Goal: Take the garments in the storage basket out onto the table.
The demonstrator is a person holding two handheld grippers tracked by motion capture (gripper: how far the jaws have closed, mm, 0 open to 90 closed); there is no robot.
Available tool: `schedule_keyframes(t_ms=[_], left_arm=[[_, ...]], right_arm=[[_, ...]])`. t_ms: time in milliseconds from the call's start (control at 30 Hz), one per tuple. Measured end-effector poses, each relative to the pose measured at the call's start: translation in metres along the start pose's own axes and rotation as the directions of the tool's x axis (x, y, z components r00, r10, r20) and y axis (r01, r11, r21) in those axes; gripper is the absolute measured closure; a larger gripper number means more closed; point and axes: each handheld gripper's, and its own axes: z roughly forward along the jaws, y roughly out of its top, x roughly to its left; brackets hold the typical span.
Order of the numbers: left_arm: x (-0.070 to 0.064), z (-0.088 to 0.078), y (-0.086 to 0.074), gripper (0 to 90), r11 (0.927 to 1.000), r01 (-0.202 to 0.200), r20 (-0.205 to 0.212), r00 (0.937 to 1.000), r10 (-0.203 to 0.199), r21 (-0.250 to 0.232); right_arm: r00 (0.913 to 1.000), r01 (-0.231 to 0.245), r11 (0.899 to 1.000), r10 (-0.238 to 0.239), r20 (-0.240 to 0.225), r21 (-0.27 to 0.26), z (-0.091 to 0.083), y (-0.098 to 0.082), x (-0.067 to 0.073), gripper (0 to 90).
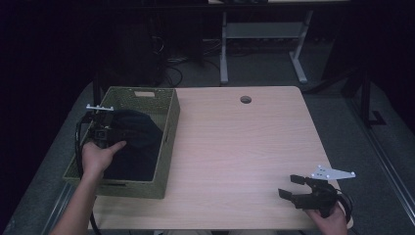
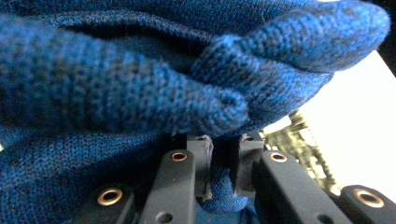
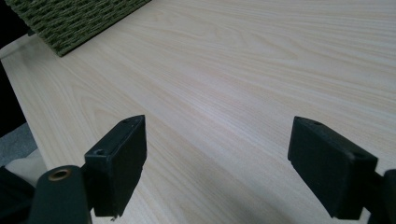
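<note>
Basket holds blue knit cloth, left gripper jaws clenched on it; right gripper jaws released.

The left forearm reaches up from the bottom edge, its hand wrapped round the left gripper, whose jaws are pinched nearly together (a fold of blue knit fabric is caught between the pads). The right hand holds the right gripper low and level at the near right, jaws spread wide with nothing between them.
</note>
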Motion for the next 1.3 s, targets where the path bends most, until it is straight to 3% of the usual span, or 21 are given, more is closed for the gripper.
schedule_keyframes(t_ms=[267, 733, 1300], left_arm=[[-0.008, -0.012, 0.006, 81.1, 0.9987, -0.016, 0.016, 0.9997, 0.016, -0.05], [-0.001, -0.021, 0.003, 81.1, 0.994, 0.027, 0.06, 0.998, -0.02, -0.106], [0.001, -0.034, 0.004, 81.2, 0.9887, 0.045, 0.091, 0.9953, -0.032, -0.143]], right_arm=[[1.0, -0.001, 1.0, 0.001, 0.0, -0.004, -0.001, 0.0, 0.0, 19.2], [1.0, 0.0, 1.0, 0.0, 0.002, -0.004, 0.0, 0.0, 0.0, 19.2], [1.0, -0.005, 1.0, 0.005, 0.003, -0.003, 0.001, 0.0, 0.0, 19.2]])
